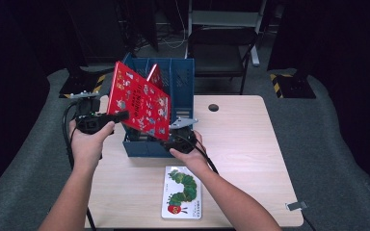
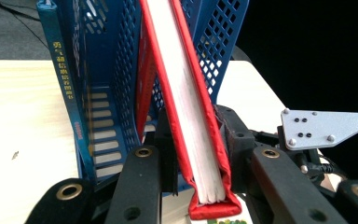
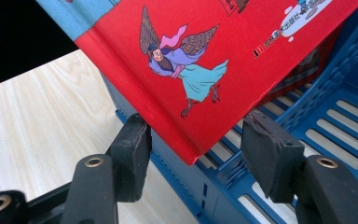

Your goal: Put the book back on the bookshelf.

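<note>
Two grippers steady one red book (image 1: 142, 102) at frame centre, tilted over the blue file rack (image 1: 182, 79) for slotting: left gripper (image 1: 120, 116) clamps its edge; right gripper (image 1: 176, 136) stands open beneath, guiding its lower corner.

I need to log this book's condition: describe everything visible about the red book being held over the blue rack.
The red book is a thin hardcover with a glossy red cover printed with small cartoon figures, one of them winged, and white page edges. It hangs tilted above the blue file rack. The left gripper clamps it across covers and page block near one end. Its lower corner sits between the open jaws of the right gripper, whose pads stand apart from it.
</note>
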